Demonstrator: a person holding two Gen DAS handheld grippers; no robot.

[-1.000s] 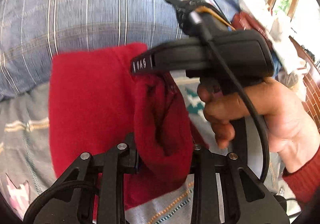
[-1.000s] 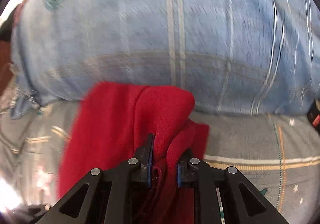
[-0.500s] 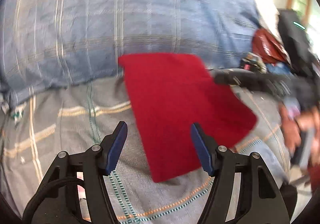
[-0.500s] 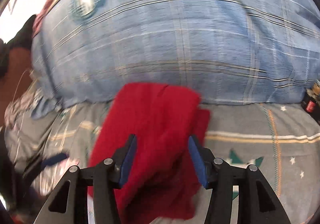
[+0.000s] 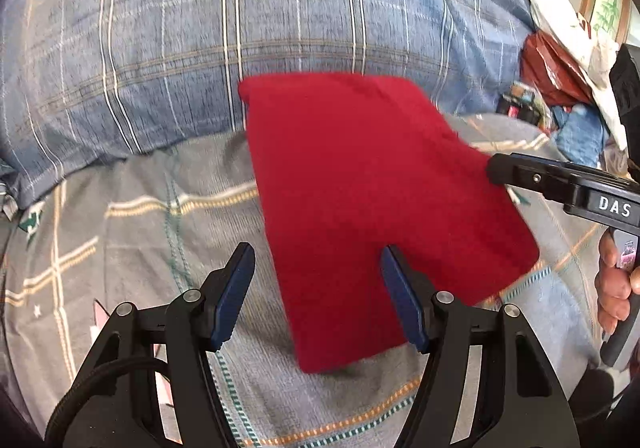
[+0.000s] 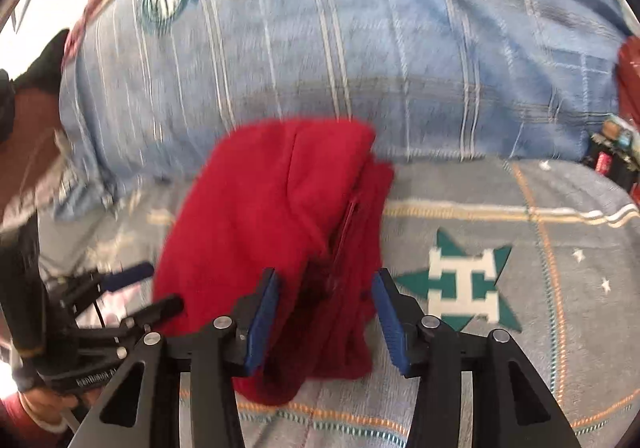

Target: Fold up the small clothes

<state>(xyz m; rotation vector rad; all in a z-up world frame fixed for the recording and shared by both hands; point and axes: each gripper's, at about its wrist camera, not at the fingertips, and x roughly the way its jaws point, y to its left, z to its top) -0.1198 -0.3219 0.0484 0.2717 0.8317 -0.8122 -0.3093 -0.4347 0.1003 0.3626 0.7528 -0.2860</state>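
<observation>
A small red garment (image 5: 368, 183) lies folded flat on the grey patterned bedsheet (image 5: 132, 248), its far edge against a blue plaid pillow. My left gripper (image 5: 316, 276) is open and empty, just above the garment's near edge. My right gripper (image 6: 325, 300) is open and empty over the garment's (image 6: 272, 207) layered, bunched side. In the left wrist view the right gripper's body (image 5: 568, 187) sits at the garment's right edge. In the right wrist view the left gripper (image 6: 120, 300) is at the lower left.
A large blue plaid pillow (image 5: 240, 15) fills the back. A green star logo with a white H (image 6: 464, 284) marks the sheet to the right. Red bags and clutter (image 5: 552, 71) lie at the far right by a window.
Both grippers let go of the red garment and opened. It dropped onto the sheet and lies folded. Both grippers have pulled back from it.
</observation>
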